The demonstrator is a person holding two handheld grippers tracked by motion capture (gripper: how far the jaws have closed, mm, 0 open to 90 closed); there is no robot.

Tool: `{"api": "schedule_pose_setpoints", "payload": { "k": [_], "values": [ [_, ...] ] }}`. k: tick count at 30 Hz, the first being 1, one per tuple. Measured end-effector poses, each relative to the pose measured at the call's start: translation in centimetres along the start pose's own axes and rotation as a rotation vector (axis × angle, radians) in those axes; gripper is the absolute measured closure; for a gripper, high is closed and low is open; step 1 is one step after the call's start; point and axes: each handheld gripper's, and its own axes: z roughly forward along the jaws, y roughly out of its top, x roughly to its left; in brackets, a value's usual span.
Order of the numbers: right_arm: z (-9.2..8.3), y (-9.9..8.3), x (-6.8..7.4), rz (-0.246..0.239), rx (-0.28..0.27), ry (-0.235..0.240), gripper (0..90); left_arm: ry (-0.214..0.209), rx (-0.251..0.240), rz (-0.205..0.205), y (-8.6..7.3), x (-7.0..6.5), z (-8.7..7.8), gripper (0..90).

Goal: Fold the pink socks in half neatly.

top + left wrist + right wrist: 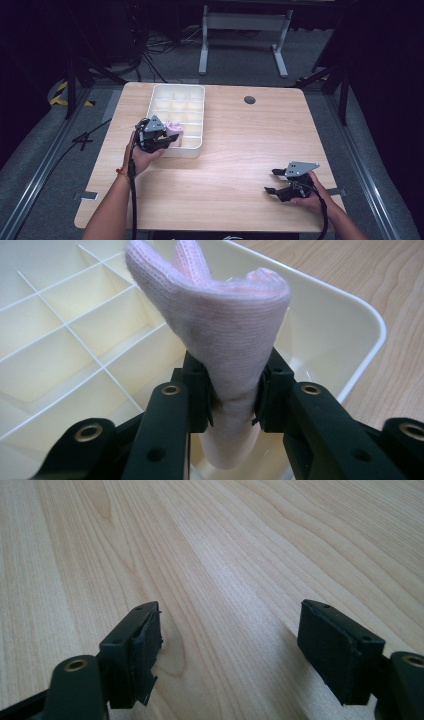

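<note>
The left gripper (234, 405) is right at the near end of the white divided tray (156, 107), and its black jaws are clamped tight on a pink knitted cloth (220, 325). In the left gripper view the pads pinch the cloth into a narrow waist; above the pinch it fans out in folds, and below it a rolled end hangs down into the tray's near corner compartment. From the high view the pink cloth (174, 131) sits at the front of the tray, on its left side, with the left gripper (159, 137) directly over it and the person's left hand (142, 157) wrapped round the tool from below.

The tray itself lies toward the far left part of the wooden table (240, 160), its thin partitions marking off rows of small cells that look bare in the left gripper view.

Over on the near right, well apart from the tray, the right gripper (275, 182) is held low above the tabletop in the person's right hand (307, 197). Its jaws stand wide apart with nothing between them; in the right gripper view the two black pads (145, 650) frame bare wood grain. A small dark round grommet (249, 99) shows on the far side of the table.
</note>
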Motion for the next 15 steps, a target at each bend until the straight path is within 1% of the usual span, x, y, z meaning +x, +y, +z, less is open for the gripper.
{"api": "schedule_pose_setpoints", "payload": {
  "k": [2, 3, 4, 5, 6, 8, 9, 10, 11, 13, 14, 15],
  "values": [
    [0.01, 0.01, -0.01, -0.001, -0.001, 0.0, 25.9, -0.006, 0.01, -0.007, -0.03, -0.06, 0.21, 71.5],
    [0.02, 0.01, -0.01, -0.002, 0.0, 0.0, 25.8, -0.012, 0.017, 0.008, 0.01, 0.06, 0.26, 71.4],
    [0.02, 0.01, -0.01, -0.002, 0.0, 0.0, 25.9, -0.021, 0.023, -0.012, 0.0, -0.09, 0.38, 71.1],
    [0.02, 0.01, -0.01, -0.002, 0.0, 0.0, 25.8, -0.019, 0.036, 0.005, 0.05, -0.03, 0.4, 70.8],
    [0.02, 0.01, -0.01, -0.002, 0.0, 0.0, 25.8, -0.022, 0.041, -0.006, 0.03, -0.1, 0.45, 70.5],
    [0.02, 0.01, -0.01, -0.002, 0.0, 0.0, 25.9, -0.014, 0.044, -0.005, 0.01, -0.04, 0.48, 70.2],
    [0.02, 0.01, -0.01, -0.002, 0.0, 0.0, 25.8, -0.013, 0.055, -0.01, 0.01, -0.05, 0.49, 70.3],
    [0.02, 0.01, -0.01, -0.002, 0.0, 0.0, 25.9, -0.018, 0.059, -0.01, 0.01, 0.01, 0.5, 70.4],
    [0.02, 0.01, -0.01, 0.0, 0.0, 0.0, 25.8, -0.024, 0.062, -0.018, -0.01, 0.08, 0.51, 70.4],
    [0.03, 0.02, -0.02, -0.001, 0.0, 0.0, 25.7, -0.027, 0.082, -0.019, -0.03, 0.26, 0.53, 70.3],
    [0.03, 0.02, -0.02, -0.001, 0.0, 0.0, 25.7, -0.034, 0.083, -0.018, -0.08, 0.38, 0.59, 70.1],
    [0.03, 0.02, -0.02, -0.001, 0.0, 0.0, 25.7, -0.039, 0.09, -0.029, -0.15, 0.42, 0.68, 69.7]
  ]
}}
